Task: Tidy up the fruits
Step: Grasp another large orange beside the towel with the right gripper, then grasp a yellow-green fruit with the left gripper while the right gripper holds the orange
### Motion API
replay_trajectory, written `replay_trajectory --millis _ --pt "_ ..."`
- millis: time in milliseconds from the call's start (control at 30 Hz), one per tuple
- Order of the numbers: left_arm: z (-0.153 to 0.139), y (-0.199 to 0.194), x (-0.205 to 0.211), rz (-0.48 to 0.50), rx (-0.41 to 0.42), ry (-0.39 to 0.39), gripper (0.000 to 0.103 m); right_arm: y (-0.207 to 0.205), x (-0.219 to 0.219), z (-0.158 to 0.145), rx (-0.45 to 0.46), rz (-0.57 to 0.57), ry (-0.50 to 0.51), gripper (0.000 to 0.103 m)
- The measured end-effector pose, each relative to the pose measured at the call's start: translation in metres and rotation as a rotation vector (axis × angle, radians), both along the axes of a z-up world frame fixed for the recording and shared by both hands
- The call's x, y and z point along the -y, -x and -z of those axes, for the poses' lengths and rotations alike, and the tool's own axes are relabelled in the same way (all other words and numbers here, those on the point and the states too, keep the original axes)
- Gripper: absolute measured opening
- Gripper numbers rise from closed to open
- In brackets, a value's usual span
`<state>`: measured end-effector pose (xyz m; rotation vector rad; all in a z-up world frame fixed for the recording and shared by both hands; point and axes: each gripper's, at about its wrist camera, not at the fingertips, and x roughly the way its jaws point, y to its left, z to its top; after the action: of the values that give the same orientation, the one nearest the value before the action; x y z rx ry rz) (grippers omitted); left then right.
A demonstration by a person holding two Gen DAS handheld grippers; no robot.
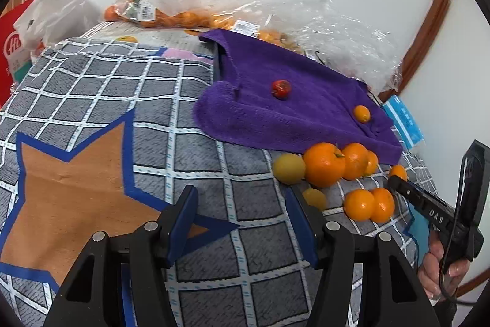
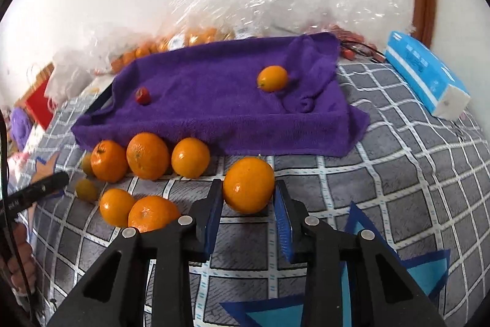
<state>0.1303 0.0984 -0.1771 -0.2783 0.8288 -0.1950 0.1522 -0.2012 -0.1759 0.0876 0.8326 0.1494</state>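
Right hand-held gripper (image 2: 248, 204) clamped; left hand-held gripper (image 1: 242, 210) agape.

Both grippers (image 1: 242, 222) (image 2: 248, 213): black angular frames, blue finger pads, silver round screws; right one bears white "DAS" lettering, black cable.

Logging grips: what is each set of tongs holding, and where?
Right tongs clamp an orange by its two sides. Left tongs hold nothing.

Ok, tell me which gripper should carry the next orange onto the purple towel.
Right. The right gripper is already shut on an orange just in front of the purple towel; the left gripper hangs open and empty.
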Motion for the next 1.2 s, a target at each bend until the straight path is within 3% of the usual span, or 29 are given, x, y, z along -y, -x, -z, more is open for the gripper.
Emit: replay_trajectory --millis 133,233,400,633,1067,1200 --pt "-0.002 0.003 0.007 0.035 0.01 -0.009 0.057 0.005 0.009 -0.005 0.044 0.016 -0.051 0.033" --pt "-0.009 0.003 0.014 0.028 -0.015 -0.047 0.05 0.005 0.011 -0.006 0.048 0.032 -0.046 0.033" --pt "-0.023 -0.005 0.03 0.075 -0.002 -0.055 0.048 0.007 0.01 -0.006 0.046 0.024 -0.048 0.033" --pt "-0.013 -0.028 0.04 0.084 -0.042 -0.102 0.03 0.008 0.012 -0.005 0.045 0.021 -0.061 0.033" --pt "-0.014 -0.03 0.035 0.092 -0.019 -0.073 0.027 0.008 0.012 -0.004 0.036 0.016 -0.067 0.033" --pt "-0.017 -0.021 0.028 0.037 -0.032 -0.177 0.027 0.008 0.011 -0.004 0.035 0.017 -0.066 0.033"
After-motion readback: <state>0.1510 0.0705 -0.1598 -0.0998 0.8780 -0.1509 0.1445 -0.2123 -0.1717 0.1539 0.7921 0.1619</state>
